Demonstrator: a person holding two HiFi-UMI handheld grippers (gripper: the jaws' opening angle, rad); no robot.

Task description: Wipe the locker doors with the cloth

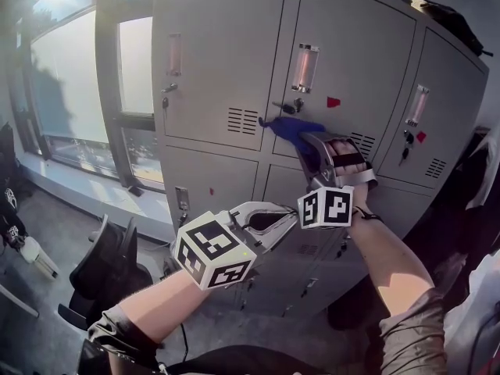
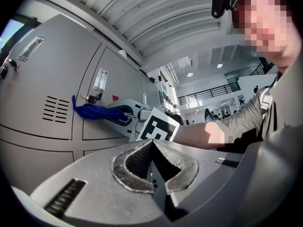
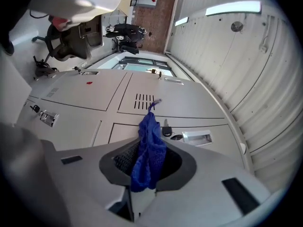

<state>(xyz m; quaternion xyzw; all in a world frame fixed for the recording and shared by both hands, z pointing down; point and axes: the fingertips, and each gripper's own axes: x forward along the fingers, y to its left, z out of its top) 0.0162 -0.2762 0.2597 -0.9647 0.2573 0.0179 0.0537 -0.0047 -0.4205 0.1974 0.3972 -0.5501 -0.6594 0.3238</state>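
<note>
Firmly, right tool (image 3: 147, 167) pinches blue cloth (image 3: 150, 138), seemingly touching locker door (image 3: 189, 105).

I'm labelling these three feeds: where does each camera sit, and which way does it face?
Head view: on the person's head, facing down at the grey metal lockers; both forearms, left gripper and right gripper show.
Left gripper view: on the left gripper, along its shut, empty jaws toward the lockers; the right forearm shows.
Right gripper view: on the right gripper, along jaws shut on the blue mesh cloth, toward a locker door.
Shared: all three show the cloth.
</note>
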